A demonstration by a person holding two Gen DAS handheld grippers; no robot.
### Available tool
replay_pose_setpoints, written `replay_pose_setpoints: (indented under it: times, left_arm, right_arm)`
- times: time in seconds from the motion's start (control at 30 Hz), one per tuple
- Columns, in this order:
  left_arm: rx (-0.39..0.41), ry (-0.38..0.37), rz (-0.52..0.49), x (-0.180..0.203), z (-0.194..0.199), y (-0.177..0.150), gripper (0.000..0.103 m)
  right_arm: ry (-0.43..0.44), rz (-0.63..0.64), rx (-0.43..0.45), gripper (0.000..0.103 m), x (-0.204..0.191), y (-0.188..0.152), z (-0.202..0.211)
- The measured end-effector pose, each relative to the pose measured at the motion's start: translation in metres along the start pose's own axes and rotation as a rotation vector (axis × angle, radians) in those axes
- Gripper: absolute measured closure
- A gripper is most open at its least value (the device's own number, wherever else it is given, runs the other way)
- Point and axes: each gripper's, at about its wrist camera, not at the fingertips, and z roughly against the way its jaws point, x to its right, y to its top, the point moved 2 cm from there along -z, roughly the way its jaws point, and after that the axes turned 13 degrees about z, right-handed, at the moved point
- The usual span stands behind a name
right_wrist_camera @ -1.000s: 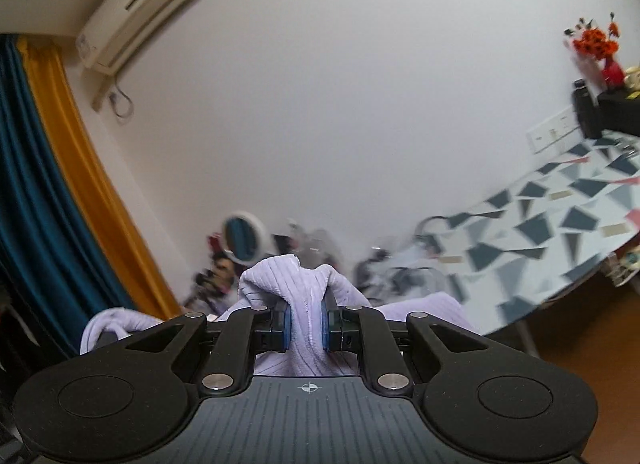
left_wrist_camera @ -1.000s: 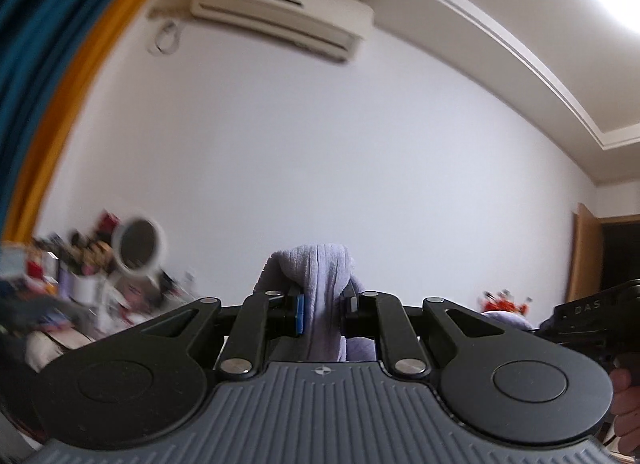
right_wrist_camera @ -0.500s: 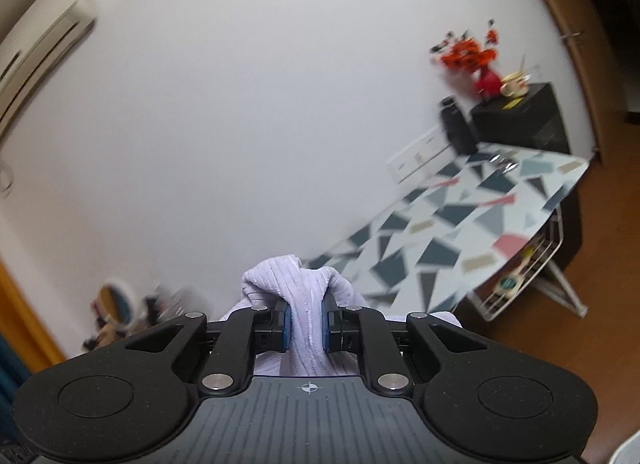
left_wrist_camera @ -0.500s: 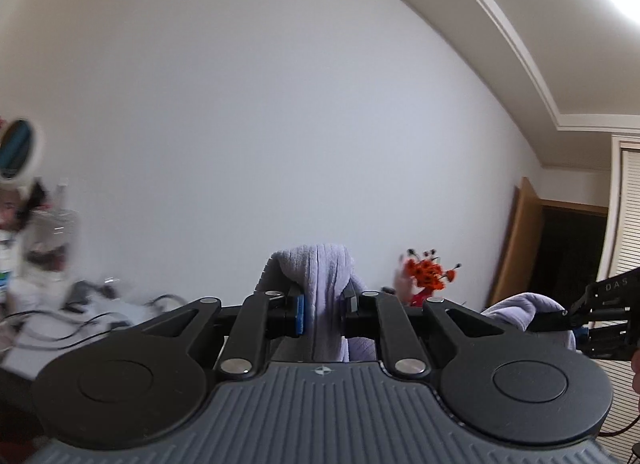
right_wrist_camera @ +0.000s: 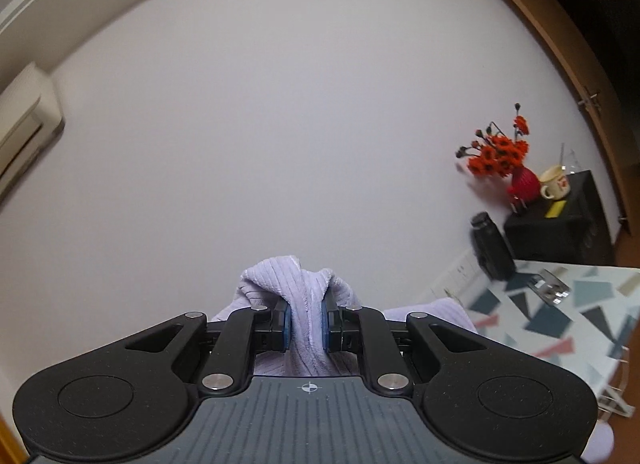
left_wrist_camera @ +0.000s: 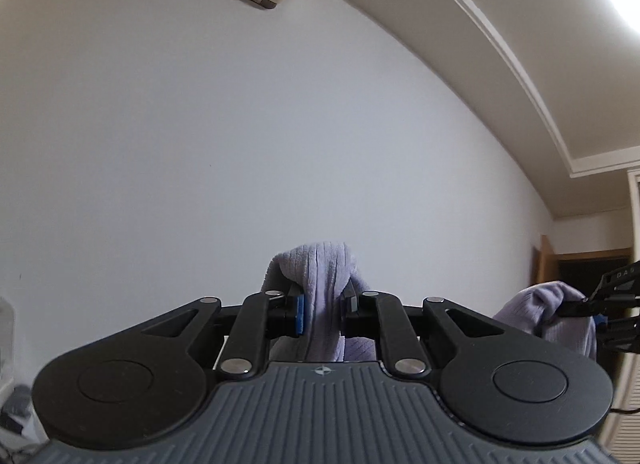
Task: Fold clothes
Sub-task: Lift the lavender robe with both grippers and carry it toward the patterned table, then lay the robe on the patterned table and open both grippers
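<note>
Left gripper (left_wrist_camera: 322, 314) clamped on a bunch of ribbed lavender garment (left_wrist_camera: 320, 284), right gripper (right_wrist_camera: 306, 322) pinching another bunch, cloth held high between them, patterned table (right_wrist_camera: 560, 320) beyond, red flower vase (right_wrist_camera: 522, 180) by the white wall (right_wrist_camera: 280, 124)

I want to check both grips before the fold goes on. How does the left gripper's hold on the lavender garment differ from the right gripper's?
The left gripper pinches a single rounded bunch of the lavender garment; the right gripper pinches two peaks of it. Behind the left gripper lies bare wall; behind the right gripper lies a patterned table. Both are shut on ribbed cloth between blue pads.
</note>
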Motion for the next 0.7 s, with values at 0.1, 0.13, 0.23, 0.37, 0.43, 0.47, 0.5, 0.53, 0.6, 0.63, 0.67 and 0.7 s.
replay_pose_setpoints:
  times: [0.1,0.13,0.23,0.37,0.43,0.47,0.5,0.53,0.6,0.63,0.67,0.7]
  left_arm:
    - [-0.033,0.044,-0.016,-0.013,-0.030,-0.014,0.087]
    - [-0.044,0.059,-0.021,-0.017,-0.040,-0.019,0.087]
    - [-0.077,0.104,-0.036,-0.030,-0.070,-0.033,0.087]
    - [-0.234,0.176,-0.082,-0.043,-0.104,-0.098,0.087]
    - [-0.347,0.218,-0.107,-0.053,-0.128,-0.143,0.087]
    - [-0.416,0.241,-0.115,-0.059,-0.141,-0.166,0.087]
    - [-0.514,0.267,-0.113,-0.068,-0.157,-0.192,0.087]
    - [-0.615,0.288,-0.104,-0.075,-0.173,-0.218,0.087]
    - [-0.814,0.309,-0.044,-0.078,-0.194,-0.268,0.087]
    - [-0.895,0.328,-0.014,-0.079,-0.204,-0.293,0.087]
    - [-0.942,0.368,0.000,-0.081,-0.214,-0.316,0.087]
    - [-0.976,0.410,-0.005,-0.085,-0.221,-0.335,0.086]
  right_arm:
    - [-0.009,-0.005,0.017,0.091,0.015,0.007,-0.050]
    - [-0.016,-0.007,0.013,0.090,0.020,0.005,-0.063]
    - [-0.042,-0.023,-0.046,0.090,0.044,-0.014,-0.106]
    - [-0.110,-0.009,-0.191,0.090,0.085,-0.057,-0.162]
    - [-0.147,0.021,-0.259,0.090,0.114,-0.086,-0.190]
    - [-0.176,0.034,-0.308,0.090,0.132,-0.105,-0.208]
    - [-0.204,0.048,-0.357,0.090,0.149,-0.123,-0.226]
    - [-0.233,0.061,-0.406,0.090,0.166,-0.142,-0.243]
    - [-0.291,0.088,-0.504,0.090,0.200,-0.178,-0.278]
    - [-0.319,0.102,-0.554,0.089,0.217,-0.197,-0.295]
    - [-0.338,0.111,-0.607,0.089,0.235,-0.217,-0.316]
    - [-0.344,0.139,-0.652,0.089,0.247,-0.235,-0.334]
